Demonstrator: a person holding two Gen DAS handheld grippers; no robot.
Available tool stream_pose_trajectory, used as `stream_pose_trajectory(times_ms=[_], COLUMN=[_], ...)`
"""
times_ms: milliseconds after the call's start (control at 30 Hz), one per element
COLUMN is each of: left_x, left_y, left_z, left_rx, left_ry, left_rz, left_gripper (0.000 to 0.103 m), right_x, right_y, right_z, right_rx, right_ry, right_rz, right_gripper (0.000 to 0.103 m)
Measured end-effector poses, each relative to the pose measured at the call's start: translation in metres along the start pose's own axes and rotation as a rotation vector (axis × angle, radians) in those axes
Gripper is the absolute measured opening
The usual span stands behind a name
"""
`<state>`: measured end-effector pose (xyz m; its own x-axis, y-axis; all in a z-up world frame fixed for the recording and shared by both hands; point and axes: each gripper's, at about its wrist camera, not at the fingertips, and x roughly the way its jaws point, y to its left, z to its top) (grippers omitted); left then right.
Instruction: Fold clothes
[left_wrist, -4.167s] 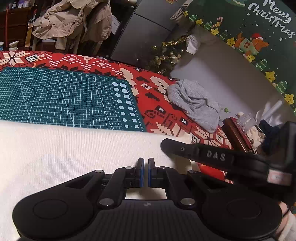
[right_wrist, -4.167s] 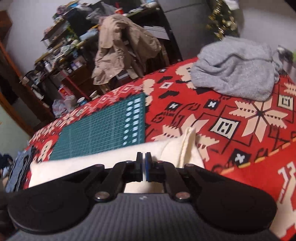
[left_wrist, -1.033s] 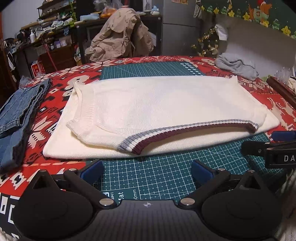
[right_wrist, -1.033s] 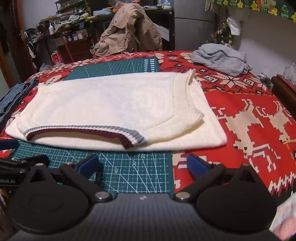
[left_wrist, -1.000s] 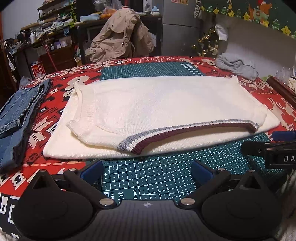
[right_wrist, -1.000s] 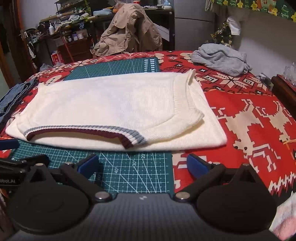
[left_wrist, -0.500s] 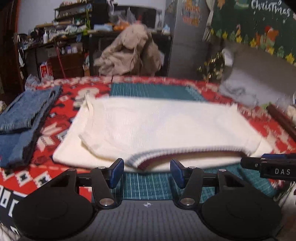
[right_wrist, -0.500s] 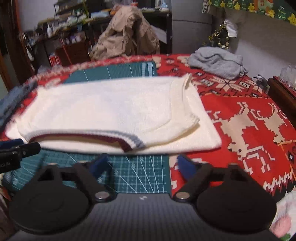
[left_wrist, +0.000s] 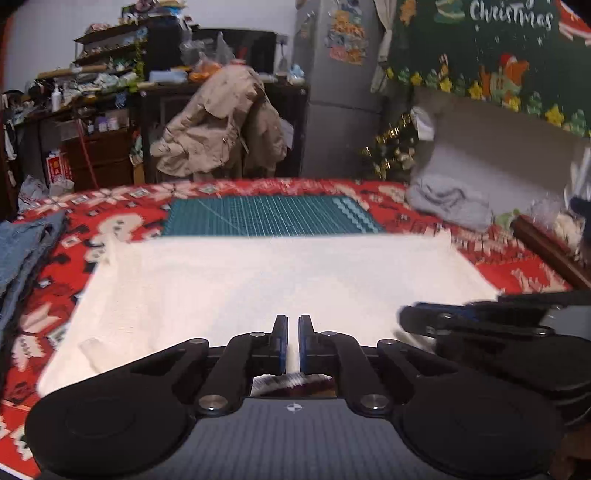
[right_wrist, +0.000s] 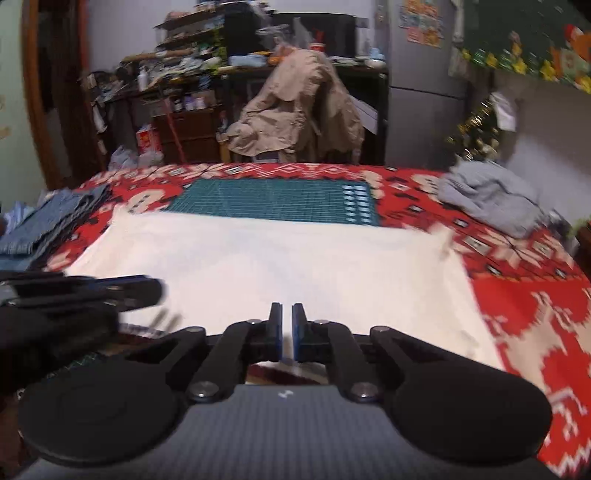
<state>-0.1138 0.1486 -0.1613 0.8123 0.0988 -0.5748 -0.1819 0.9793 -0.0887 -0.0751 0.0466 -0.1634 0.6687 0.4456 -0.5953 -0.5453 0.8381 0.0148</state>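
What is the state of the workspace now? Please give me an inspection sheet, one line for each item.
Surface: red patterned cloth with a green cutting mat on it.
Job's things: cream sweater lies flat across the mat; its striped hem sits at the near edge, under both grippers.
Clutter: folded jeans at the left edge, grey garment at the far right.
Grippers: left gripper and right gripper have just been closing their jaws, each now shut on the near edge of the sweater.
Cables: nothing seen.
Surroundings: beige coat over a chair, crowded shelves, Christmas banner.
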Motion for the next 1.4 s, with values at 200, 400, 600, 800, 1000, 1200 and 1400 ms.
stream_pose_trajectory(times_ms=[200, 400, 600, 800, 1000, 1200, 1400], left_x=[-0.006, -0.015, 0.018, 0.021, 0.001, -0.003, 0.022], left_y=[0.004, 0.009, 0.017, 0.022, 0.02, 0.028, 0.035], left_z=[-0.016, -0.01, 0.011, 0.003, -0.011, -0.001, 0.041], left_rx=[0.026, -0.008, -0.04, -0.057, -0.006, -0.073, -0.089], left_ry=[0.017, -0.045, -0.02, 0.024, 0.029, 0.004, -0.034], left_rz=[-0.002, -0.035, -0.043, -0.047, -0.042, -0.065, -0.056], left_gripper=[0.006, 0.006, 0.006, 0.006, 0.006, 0.006, 0.006], right_x=[0.01, 0.001, 0.019, 0.043, 0.023, 0.012, 0.025], right_y=[0.006, -0.003, -0.001, 0.005, 0.008, 0.0, -0.003], right_z=[-0.016, -0.014, 0.01, 0.01, -0.007, -0.004, 0.031], right_rx=[-0.034, 0.028, 0.011, 0.0, -0.043, 0.017, 0.022], right_ry=[0.026, 0.032, -0.017, 0.032, 0.038, 0.037, -0.018], right_rz=[0.022, 0.062, 0.082, 0.1, 0.104, 0.124, 0.125], right_gripper=[0.005, 0.006, 0.006, 0.006, 0.006, 0.006, 0.006])
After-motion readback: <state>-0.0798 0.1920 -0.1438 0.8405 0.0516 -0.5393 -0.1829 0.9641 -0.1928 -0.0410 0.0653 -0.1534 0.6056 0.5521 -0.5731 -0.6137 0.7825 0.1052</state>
